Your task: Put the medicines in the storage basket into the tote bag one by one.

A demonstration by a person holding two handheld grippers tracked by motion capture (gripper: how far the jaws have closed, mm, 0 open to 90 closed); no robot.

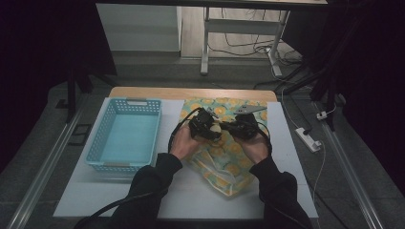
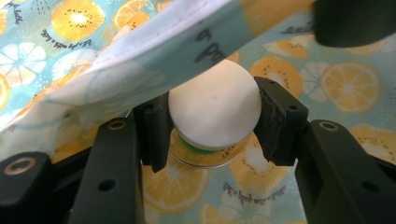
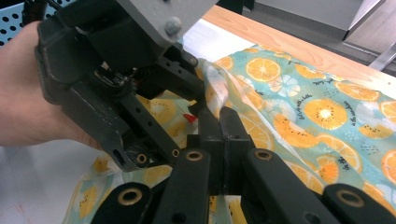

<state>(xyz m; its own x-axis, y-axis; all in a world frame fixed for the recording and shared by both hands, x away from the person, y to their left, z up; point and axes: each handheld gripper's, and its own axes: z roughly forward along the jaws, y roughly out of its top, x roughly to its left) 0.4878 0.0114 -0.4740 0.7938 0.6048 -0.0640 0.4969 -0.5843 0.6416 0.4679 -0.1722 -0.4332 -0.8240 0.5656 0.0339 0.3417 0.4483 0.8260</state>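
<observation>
Bag [image 1: 224,157]: lying below both jaws; its rim is rising, pinched flat between the right gripper [image 3: 219,116] jaws, and risking slipping free.
Jar [image 2: 212,112]: sitting gripped between the left gripper [image 2: 212,128] jaws, half-wide, at the bag's mouth; risking snagging the drooping rim.

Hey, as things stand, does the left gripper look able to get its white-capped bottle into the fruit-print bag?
Probably yes. The right gripper is shut on the fruit-print bag's rim, lifting it, and the left gripper holds the white-capped bottle right at the raised edge, with nothing between.
</observation>
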